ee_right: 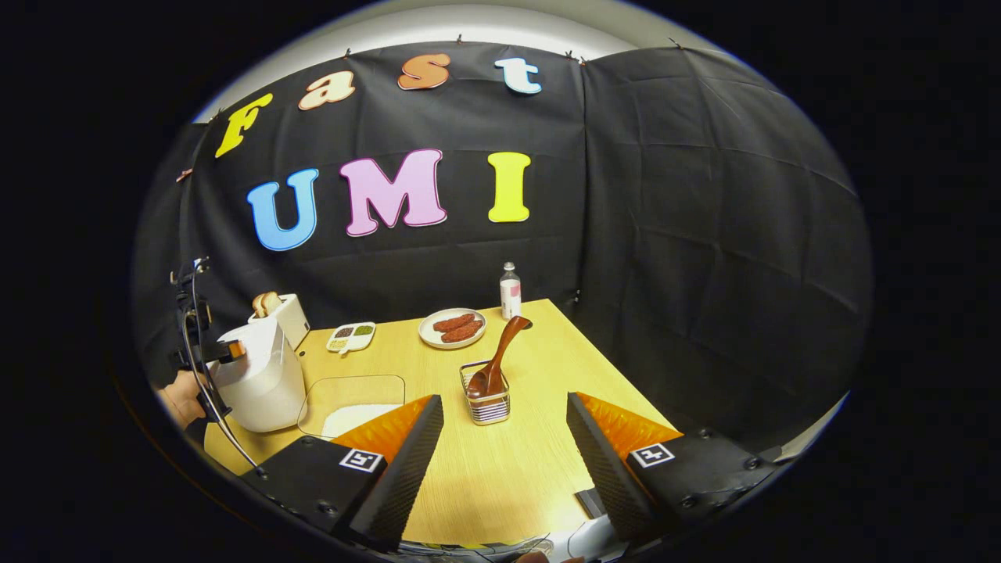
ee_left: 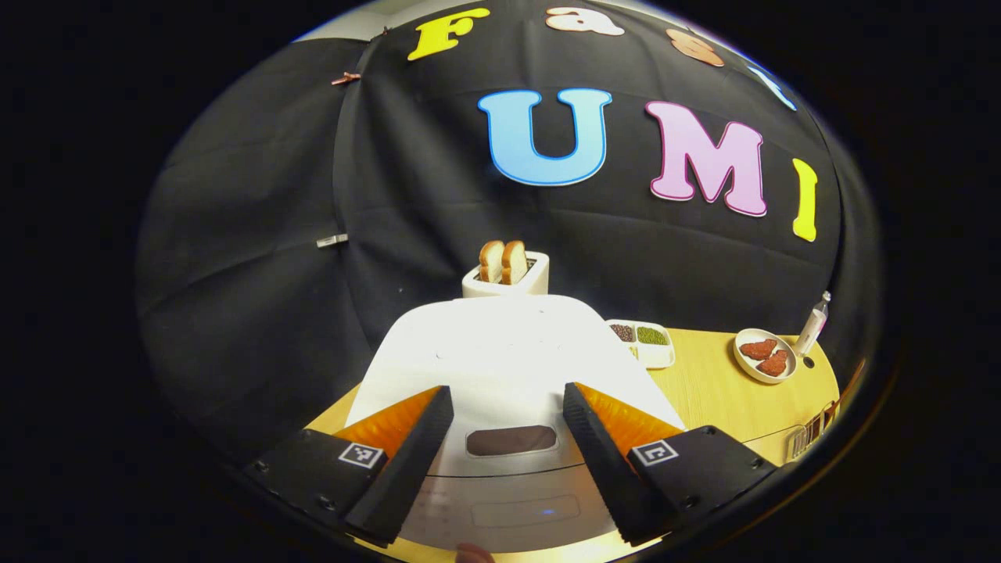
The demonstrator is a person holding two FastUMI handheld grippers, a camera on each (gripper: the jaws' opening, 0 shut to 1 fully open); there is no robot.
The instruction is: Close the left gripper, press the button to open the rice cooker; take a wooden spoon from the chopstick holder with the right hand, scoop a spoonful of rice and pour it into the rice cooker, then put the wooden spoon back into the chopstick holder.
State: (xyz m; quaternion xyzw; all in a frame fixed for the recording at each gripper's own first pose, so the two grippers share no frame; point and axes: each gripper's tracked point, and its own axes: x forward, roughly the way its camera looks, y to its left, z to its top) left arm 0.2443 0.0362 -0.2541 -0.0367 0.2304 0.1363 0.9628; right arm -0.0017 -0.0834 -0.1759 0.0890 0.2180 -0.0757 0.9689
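Left gripper [ee_left: 508,422] hovers over the white rice cooker [ee_left: 500,352], lid down, jaws spread wide, empty. Right gripper [ee_right: 504,438], likewise wide and empty, faces the brown wooden spoon [ee_right: 500,352] standing tilted in the wire chopstick holder [ee_right: 486,399] (mid-table).

The rice cooker [ee_left: 508,360] is white with a dark oval button [ee_left: 511,440]. The surface [ee_right: 500,469] is pale yellow wood grain. The wooden spoon [ee_right: 498,356] is reddish brown in a silver wire chopstick holder [ee_right: 486,400]. The toaster [ee_left: 508,280] is white, its bread [ee_left: 504,261] tan.
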